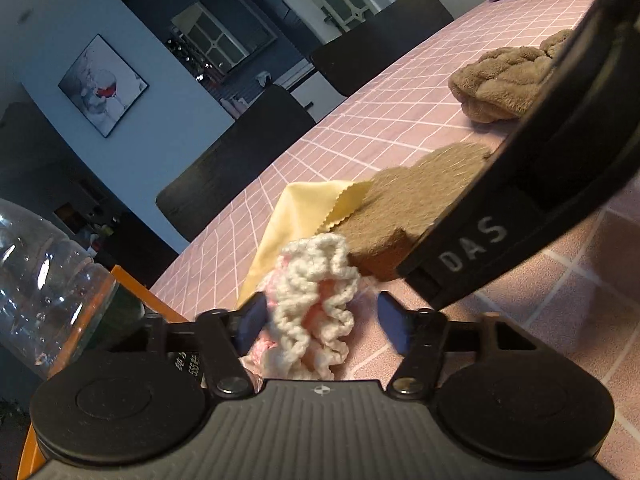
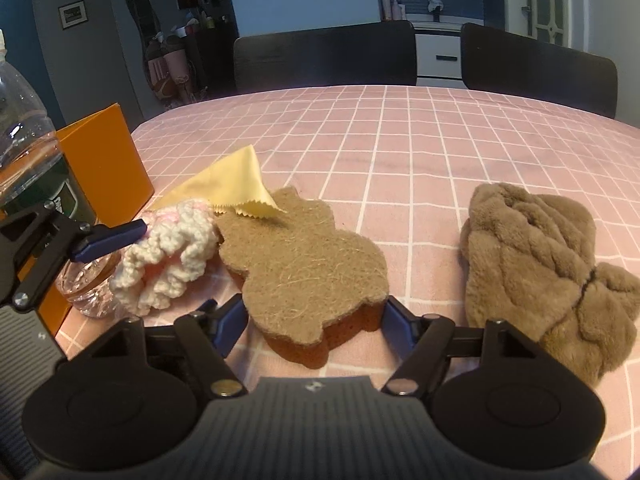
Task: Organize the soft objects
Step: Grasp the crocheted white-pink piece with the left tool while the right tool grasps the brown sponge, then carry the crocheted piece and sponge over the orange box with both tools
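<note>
We are closing in on two soft things at once: the white-and-pink crocheted ruffle (image 1: pixel 316 300) is sitting between the fingers of our left claw (image 1: pixel 320 320), which are part open and not yet pinching it, and the brown animal-shaped scouring sponge (image 2: pixel 308 268) is lying between the fingers of our right claw (image 2: pixel 316 320), likewise unclamped. The yellow pinked-edge cloth (image 2: pixel 228 188) beyond is overlapping the sponge, so lifting could drag it; the clear plastic bottle (image 2: pixel 24 132) just left could get knocked.
</note>
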Motion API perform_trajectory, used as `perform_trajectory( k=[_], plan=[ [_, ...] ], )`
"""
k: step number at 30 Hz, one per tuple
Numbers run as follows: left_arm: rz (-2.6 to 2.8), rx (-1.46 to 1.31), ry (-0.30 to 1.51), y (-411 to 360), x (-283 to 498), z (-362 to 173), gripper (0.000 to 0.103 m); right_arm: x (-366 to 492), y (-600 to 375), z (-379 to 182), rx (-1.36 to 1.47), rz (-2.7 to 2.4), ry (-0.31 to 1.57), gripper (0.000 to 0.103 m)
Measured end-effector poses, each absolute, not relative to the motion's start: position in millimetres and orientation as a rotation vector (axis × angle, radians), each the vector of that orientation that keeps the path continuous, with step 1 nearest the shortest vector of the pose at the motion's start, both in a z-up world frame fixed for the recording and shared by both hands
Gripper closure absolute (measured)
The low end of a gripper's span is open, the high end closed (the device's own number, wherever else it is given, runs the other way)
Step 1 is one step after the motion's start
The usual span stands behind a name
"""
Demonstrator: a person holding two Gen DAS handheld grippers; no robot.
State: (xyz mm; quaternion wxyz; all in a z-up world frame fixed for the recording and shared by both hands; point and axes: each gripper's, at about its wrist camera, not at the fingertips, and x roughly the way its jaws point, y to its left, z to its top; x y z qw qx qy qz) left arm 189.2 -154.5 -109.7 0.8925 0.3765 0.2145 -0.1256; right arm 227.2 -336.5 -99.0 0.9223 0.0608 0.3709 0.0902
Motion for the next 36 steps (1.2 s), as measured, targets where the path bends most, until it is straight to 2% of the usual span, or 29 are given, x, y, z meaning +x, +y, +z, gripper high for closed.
perform_trajectory(
  k=[1,4,7,23,36],
  plan=[
    [-0.26,0.778,0.449,-154.4,189.2,-109.0,0.057,224.3,-336.7,-97.8,0.128,0.18,0.761,0.033],
    [-0.281,0.746,0.448,-150.8,184.3,-104.4,0.067,214.8,-340.5,-94.9,0.142,0.16,0.763,0.033],
    [-0.314,0.703,0.434,-146.2,172.2,-97.9,0.07,201.4,-345.6,-89.2,0.162,0.144,0.759,0.034],
    [-0.421,0.344,0.416,-89.8,93.6,-47.0,0.072,88.0,-379.1,-69.5,0.162,0.024,0.717,0.034],
    [-0.464,0.136,0.319,-40.3,30.0,2.9,0.072,19.2,-348.9,-17.1,0.136,0.188,0.587,0.034]
  ],
)
